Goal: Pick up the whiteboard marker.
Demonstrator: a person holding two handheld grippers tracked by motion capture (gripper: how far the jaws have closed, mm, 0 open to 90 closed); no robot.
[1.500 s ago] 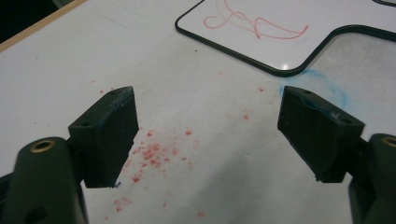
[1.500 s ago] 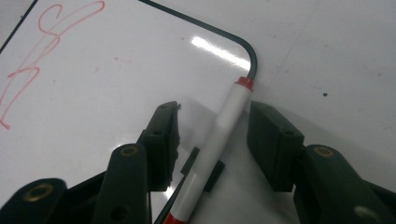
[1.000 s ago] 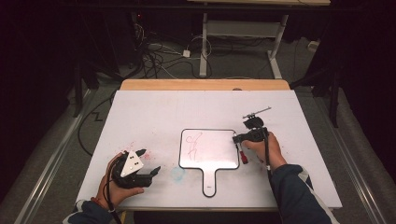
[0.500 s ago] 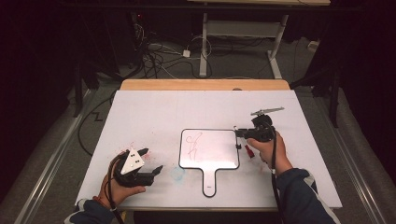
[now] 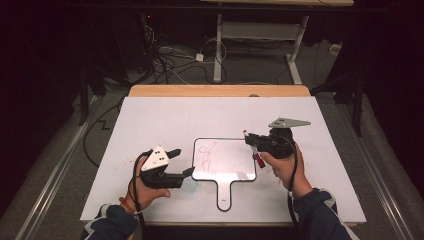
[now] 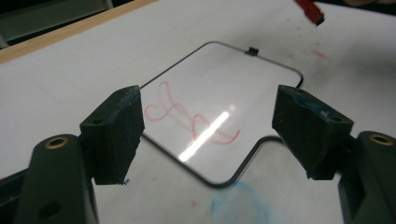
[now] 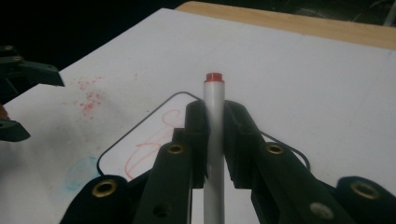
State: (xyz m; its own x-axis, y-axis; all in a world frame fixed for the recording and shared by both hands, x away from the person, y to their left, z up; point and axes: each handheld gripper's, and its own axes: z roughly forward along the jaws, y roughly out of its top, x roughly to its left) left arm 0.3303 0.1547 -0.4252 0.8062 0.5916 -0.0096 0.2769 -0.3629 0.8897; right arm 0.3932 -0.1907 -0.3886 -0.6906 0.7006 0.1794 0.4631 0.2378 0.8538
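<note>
Lying flat on the worktop (image 5: 150, 115), the small whiteboard (image 5: 225, 160) with its red scribble sits between both tongs, handle toward the person, the right tongs (image 5: 252, 142) clamping a red marker (image 7: 215, 135) above its right edge, nearer than the wide-open, empty left tongs (image 5: 181, 162).

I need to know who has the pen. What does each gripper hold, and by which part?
The right gripper clamps the marker across its white barrel, just below the red end. The left gripper is open and holds nothing.
</note>
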